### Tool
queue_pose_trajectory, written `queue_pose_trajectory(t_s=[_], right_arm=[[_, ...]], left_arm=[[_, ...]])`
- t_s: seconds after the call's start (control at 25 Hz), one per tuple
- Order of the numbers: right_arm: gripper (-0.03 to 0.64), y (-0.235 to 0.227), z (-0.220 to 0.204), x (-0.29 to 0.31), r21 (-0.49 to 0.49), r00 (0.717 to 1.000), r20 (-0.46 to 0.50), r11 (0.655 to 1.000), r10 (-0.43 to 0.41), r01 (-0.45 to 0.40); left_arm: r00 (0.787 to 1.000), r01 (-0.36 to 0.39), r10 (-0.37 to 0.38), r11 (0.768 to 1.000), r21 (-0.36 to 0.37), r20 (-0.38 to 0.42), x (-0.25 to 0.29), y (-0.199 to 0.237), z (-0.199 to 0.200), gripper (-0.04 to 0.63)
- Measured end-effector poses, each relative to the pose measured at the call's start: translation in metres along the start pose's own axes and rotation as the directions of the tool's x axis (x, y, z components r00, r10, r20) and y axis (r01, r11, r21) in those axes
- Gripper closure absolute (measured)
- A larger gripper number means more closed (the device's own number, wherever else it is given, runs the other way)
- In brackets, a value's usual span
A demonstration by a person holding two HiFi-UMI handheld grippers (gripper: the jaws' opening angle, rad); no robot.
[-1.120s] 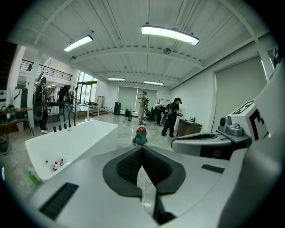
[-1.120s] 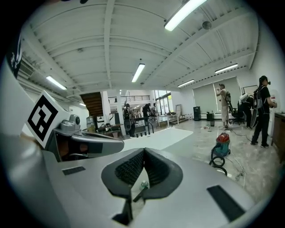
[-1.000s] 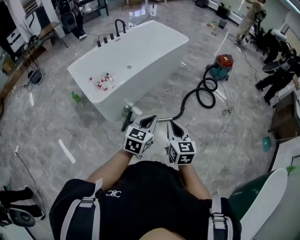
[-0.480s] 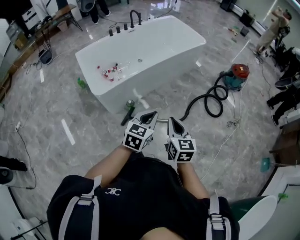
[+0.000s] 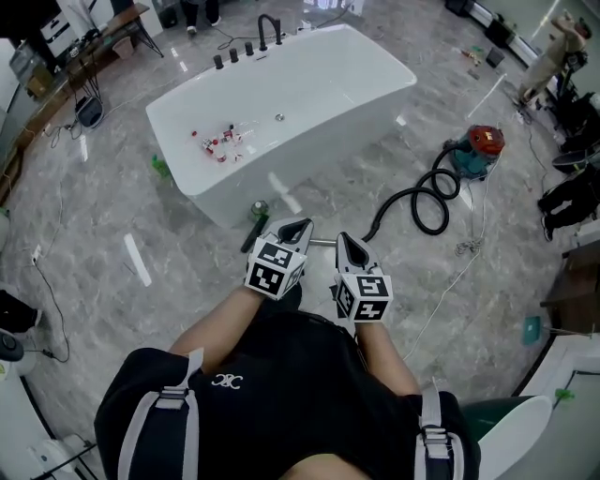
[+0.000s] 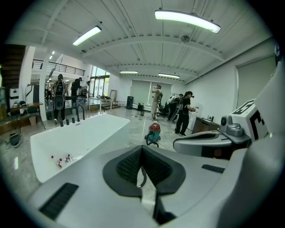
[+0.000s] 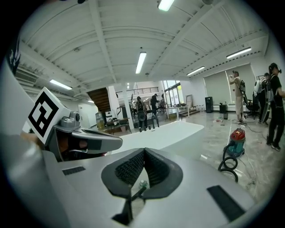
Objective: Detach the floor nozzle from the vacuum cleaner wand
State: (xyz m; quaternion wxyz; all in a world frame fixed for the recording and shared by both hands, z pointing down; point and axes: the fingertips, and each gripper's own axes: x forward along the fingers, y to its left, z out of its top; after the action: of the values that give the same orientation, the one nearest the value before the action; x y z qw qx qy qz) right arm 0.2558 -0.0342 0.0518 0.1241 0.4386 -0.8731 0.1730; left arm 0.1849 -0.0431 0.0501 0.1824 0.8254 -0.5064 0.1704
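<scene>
Head view, item one: floor nozzle, a dark narrow piece lying on the grey marbled floor at the foot of the bathtub, at 9 o'clock from the left hand-held gripper's tips and just beside them. A small green round object sits at its 12 o'clock end.

Item two: wand, a short bright metal length showing between the two hand-held grippers. Whether it joins the nozzle cannot be told, as the left one covers that stretch.

Item three: black hose, running from the wand toward 2 o'clock in loose loops to the red and teal vacuum canister, which stands well apart from the nozzle.

Item four: left hand-held gripper, held level with the right and above the wand. In the left gripper view its ribbed pads are pressed together with nothing pinched.

Item five: right hand-held gripper, just beside the left at its 3 o'clock. In the right gripper view its pads likewise meet, empty.

Item six: white bathtub, at 12 o'clock from both, with a black faucet at its far rim and small red and white items inside.

Item seven: green bottle on the floor at the tub's 9 o'clock side.
</scene>
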Motion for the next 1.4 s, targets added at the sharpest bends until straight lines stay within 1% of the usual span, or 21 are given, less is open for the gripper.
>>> queue_pose_trajectory(t_s=[0.2,0.28,0.4,0.6,0.68,0.8,0.96,1.04,1.16,1.2,1.24,1.28,1.36,1.4], right_arm=[[0.609,-0.02,0.009,0.029,-0.005,0.999,-0.024,1.0,-0.028,0.028],[0.609,-0.029,0.013,0.049,-0.018,0.998,-0.042,0.999,-0.042,0.042],[0.609,-0.036,0.028,0.081,-0.055,0.997,-0.066,0.998,-0.043,0.039],[0.609,-0.047,0.063,0.138,-0.091,0.996,-0.073,0.995,-0.057,0.05],[0.609,-0.049,0.072,0.158,-0.1,0.995,-0.081,0.994,-0.06,0.052],[0.609,-0.048,0.077,0.189,-0.099,0.993,-0.107,0.994,-0.06,0.049],[0.609,-0.049,0.071,0.221,-0.093,0.989,-0.142,0.995,-0.048,0.035],[0.609,-0.052,0.064,0.236,-0.097,0.984,-0.175,0.995,-0.033,0.016],[0.609,-0.047,0.047,0.25,-0.085,0.969,-0.247,0.996,0.016,-0.038],[0.61,-0.045,0.044,0.254,-0.091,0.966,-0.255,0.994,0.03,-0.055],[0.609,-0.044,0.043,0.259,-0.115,0.968,-0.25,0.991,0.036,-0.067],[0.609,-0.044,0.043,0.266,-0.159,0.97,-0.239,0.984,0.035,-0.074],[0.609,-0.041,0.036,0.285,-0.26,0.971,-0.234,0.96,0.044,-0.106],[0.609,-0.039,0.026,0.296,-0.289,0.967,-0.249,0.948,0.062,-0.135]], left_arm=[[1.0,0.026,-0.026,0.999,-0.031,-0.003,0.032,0.025,0.013,0.598],[0.999,0.037,-0.038,0.998,-0.049,-0.007,0.048,0.041,0.018,0.598],[0.999,0.054,-0.054,0.995,-0.085,0.009,0.075,0.067,0.035,0.598],[0.996,0.093,-0.091,0.992,-0.082,0.024,0.112,0.106,0.068,0.598],[0.995,0.097,-0.095,0.991,-0.093,0.019,0.124,0.125,0.075,0.598],[0.997,0.077,-0.076,0.991,-0.106,0.008,0.136,0.161,0.079,0.598],[0.999,0.034,-0.037,0.987,-0.158,-0.016,0.152,0.204,0.071,0.598],[0.999,0.01,-0.016,0.982,-0.189,-0.029,0.159,0.22,0.064,0.598],[0.996,-0.034,0.011,0.965,-0.259,-0.086,0.157,0.234,0.038,0.598],[0.994,-0.048,0.018,0.959,-0.28,-0.107,0.156,0.237,0.029,0.598],[0.992,-0.06,0.024,0.954,-0.295,-0.124,0.157,0.241,0.02,0.598],[0.99,-0.068,0.027,0.949,-0.307,-0.138,0.159,0.245,0.012,0.598],[0.987,-0.08,0.029,0.942,-0.327,-0.157,0.168,0.254,-0.007,0.598],[0.985,-0.086,0.03,0.938,-0.337,-0.168,0.173,0.26,-0.019,0.598]])
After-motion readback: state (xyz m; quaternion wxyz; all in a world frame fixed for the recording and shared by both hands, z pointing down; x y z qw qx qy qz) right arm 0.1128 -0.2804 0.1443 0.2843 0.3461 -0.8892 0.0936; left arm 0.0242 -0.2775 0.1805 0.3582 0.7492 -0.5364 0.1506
